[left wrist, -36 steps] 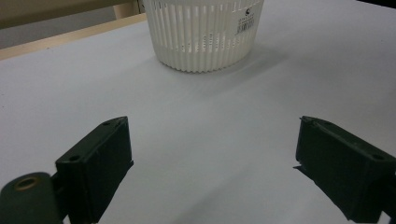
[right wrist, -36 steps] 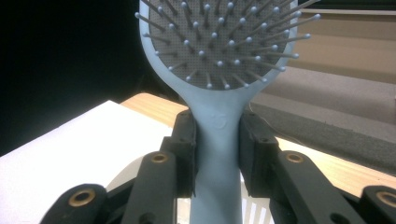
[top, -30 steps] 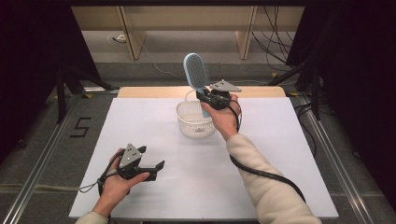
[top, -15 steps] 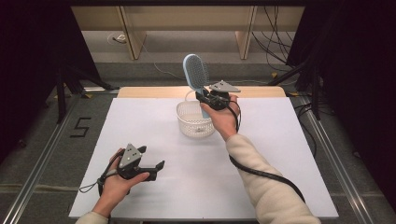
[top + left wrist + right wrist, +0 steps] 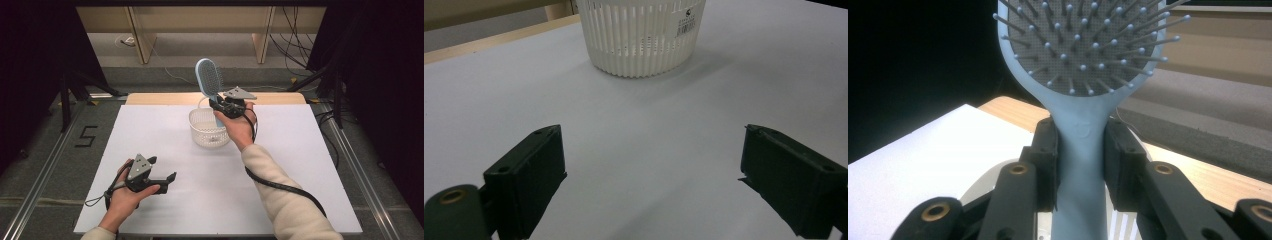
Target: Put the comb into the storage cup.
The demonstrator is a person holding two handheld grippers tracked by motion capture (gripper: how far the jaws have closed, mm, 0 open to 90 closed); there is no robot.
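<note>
I am holding the pale-blue hairbrush [image 5: 209,79] upright in my right claw [image 5: 220,105], its two jaws pinching the handle just below the bristle head, above the far rim of the white slatted basket [image 5: 208,131] standing at 12 o'clock on the desk [image 5: 310,165]. The handle's lower end is reaching down toward or into the basket; I cannot tell whether it is touching the floor. In the right gripper view the hairbrush [image 5: 1081,90] is sitting straight between the pads, bristles facing the camera.

The risks, as I am judging them: the handle is smooth and tapered, so a loosened pinch could be letting the top-heavy brush swing or drop; the basket looks light, and a sideways nudge from the handle could be tipping or sliding it.

My left claw [image 5: 165,172] is resting at 7 o'clock, jaws spread wide and empty, well apart from the basket. In the left gripper view the basket [image 5: 644,35] is standing ahead across bare desk. Nothing is lying between the two; only my trailing cable [image 5: 285,187] is crossing the desk at 5 o'clock.
</note>
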